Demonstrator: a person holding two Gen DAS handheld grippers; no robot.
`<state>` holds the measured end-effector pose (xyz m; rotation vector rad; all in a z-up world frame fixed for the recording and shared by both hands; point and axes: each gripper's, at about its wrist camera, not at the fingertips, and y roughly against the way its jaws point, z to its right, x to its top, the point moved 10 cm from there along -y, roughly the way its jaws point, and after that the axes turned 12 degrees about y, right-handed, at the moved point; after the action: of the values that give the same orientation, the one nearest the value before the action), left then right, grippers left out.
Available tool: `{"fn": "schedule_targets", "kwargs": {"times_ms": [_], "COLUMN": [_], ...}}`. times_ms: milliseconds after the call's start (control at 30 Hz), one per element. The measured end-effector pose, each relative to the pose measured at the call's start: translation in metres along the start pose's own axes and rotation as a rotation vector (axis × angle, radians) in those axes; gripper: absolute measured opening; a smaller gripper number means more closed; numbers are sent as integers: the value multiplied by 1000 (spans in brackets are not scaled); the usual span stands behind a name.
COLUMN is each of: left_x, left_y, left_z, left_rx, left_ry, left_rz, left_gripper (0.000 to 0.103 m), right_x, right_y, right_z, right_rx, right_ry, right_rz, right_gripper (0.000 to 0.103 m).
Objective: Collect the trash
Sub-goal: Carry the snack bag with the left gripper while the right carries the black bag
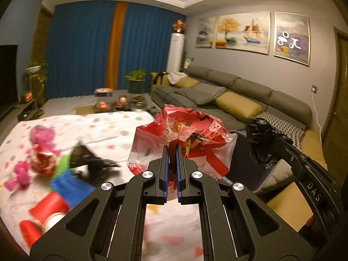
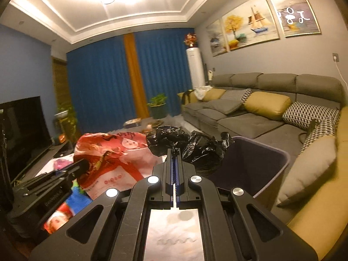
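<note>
We carry trash: left gripper [image 1: 173,146] jaws clamped on red plastic bag [image 1: 191,134], right gripper [image 2: 175,152] jaws clamped on black bag [image 2: 202,150] beside bin [image 2: 271,152].

Red printed bag [image 1: 184,139] — glossy crinkled plastic; black bag [image 2: 202,150] — shiny film.

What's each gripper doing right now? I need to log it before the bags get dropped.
Left gripper: closed on the red printed plastic bag.
Right gripper: closed on the black plastic bag, beside the grey bin.
</note>
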<state>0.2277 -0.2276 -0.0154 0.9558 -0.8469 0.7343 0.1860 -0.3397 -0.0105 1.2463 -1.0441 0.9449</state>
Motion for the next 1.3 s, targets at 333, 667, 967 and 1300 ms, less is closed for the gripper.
{"fn": "schedule_targets", "kwargs": {"times_ms": [333,667,967,1300], "left_x": [-11,-29,-47,-59], "left_y": [-63,-114,-147,-159], "left_z": [55,83,92,91], "left_rx": [-73,-114,-173,-201], "left_ry": [-43,-44,-29,-29], "left_rz": [-47,-109,-201,-246], "left_gripper": [5,5,7,27], "right_x": [-5,-12,-26,-31], "right_y": [-17,-43,-68,-81], "right_z": [51,68,79,89], "right_rx": [-84,-112,-109,-113], "right_ry": [-49,-55,-70,-91], "right_rz": [-6,-40,-94,-123], "right_gripper": [2,2,2,3]}}
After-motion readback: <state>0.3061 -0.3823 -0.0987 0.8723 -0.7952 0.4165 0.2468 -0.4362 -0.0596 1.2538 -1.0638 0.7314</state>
